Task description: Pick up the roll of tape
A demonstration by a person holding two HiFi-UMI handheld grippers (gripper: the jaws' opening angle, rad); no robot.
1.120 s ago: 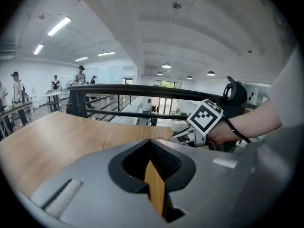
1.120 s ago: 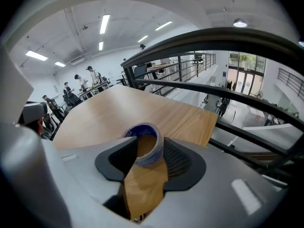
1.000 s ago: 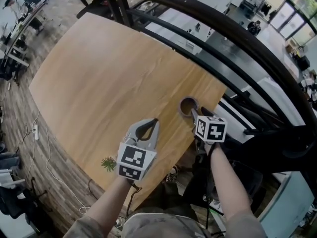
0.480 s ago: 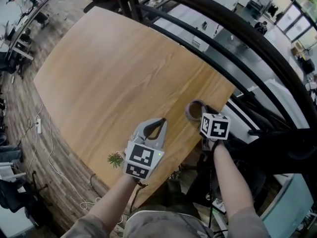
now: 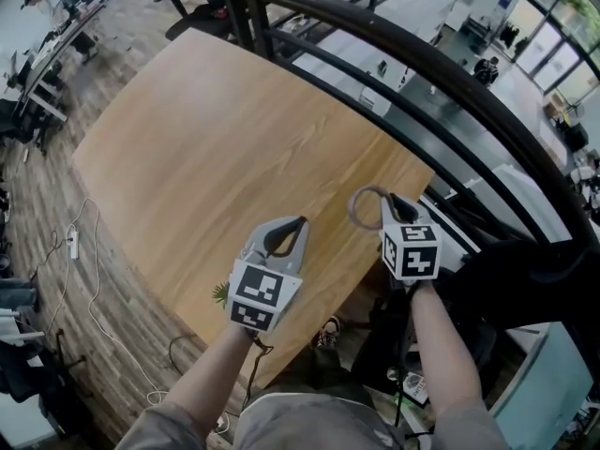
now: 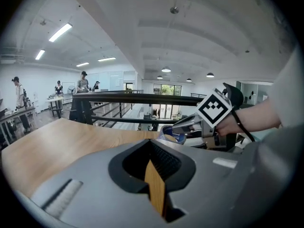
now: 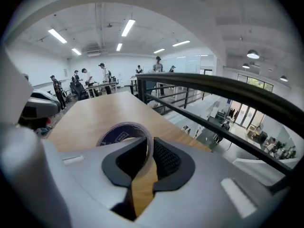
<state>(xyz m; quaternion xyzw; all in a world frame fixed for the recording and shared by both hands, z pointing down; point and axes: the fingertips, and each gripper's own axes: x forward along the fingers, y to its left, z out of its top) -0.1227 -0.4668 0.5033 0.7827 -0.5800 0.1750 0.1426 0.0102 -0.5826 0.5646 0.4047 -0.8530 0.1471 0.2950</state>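
Beige tape (image 5: pixel 352 210) is held clear of the table (image 5: pixel 234 139), right tool (image 5: pixel 386 206) jaws closing on its wall; steady hold needed next.

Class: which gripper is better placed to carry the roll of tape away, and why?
Right. The right gripper, jaws closing, grips the roll of tape clear of the table. The left gripper is shut and empty.
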